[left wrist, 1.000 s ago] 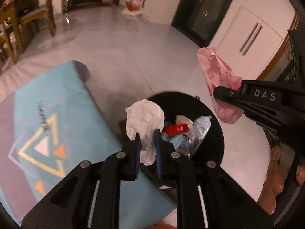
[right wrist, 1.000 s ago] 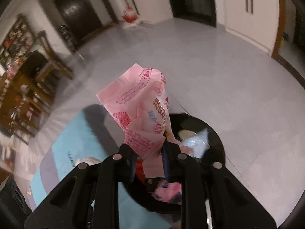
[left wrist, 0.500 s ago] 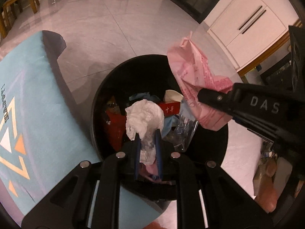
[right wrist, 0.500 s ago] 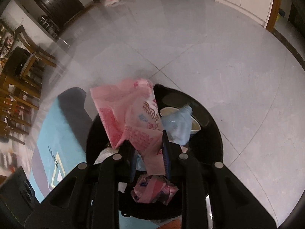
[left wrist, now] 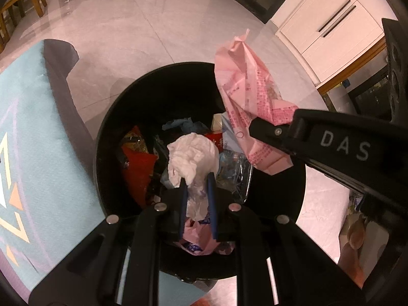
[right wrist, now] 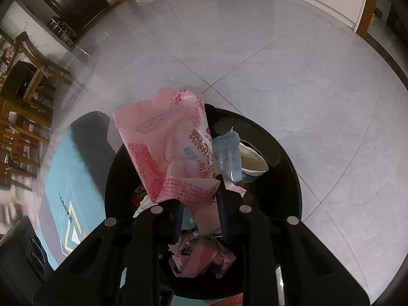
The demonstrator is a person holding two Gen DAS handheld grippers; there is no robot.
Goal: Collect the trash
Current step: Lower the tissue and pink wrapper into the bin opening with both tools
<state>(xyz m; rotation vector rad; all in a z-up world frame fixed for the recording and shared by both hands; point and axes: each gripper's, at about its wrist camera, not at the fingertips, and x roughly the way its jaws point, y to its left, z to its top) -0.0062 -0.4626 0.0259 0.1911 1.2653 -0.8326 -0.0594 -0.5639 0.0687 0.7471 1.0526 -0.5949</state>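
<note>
Directly below both grippers gapes the round black trash bin point(left wrist: 107, 137). The left gripper point(left wrist: 197, 186) pinches a crumpled white tissue point(left wrist: 192, 159); the right gripper point(right wrist: 201, 201) clamps a pink printed plastic wrapper point(right wrist: 173, 153), upright, both over the opening, ready to drop.

Both hand-held grippers point(left wrist: 196, 183) lowered over bin point(left wrist: 107, 132).

Left gripper point(left wrist: 196, 191), matte black plastic frame, four round silver screw heads, blue pads lining the jaws, right gripper point(right wrist: 201, 204), same black frame, silver screws and blue pads, white letters DAS printed along its side
</note>
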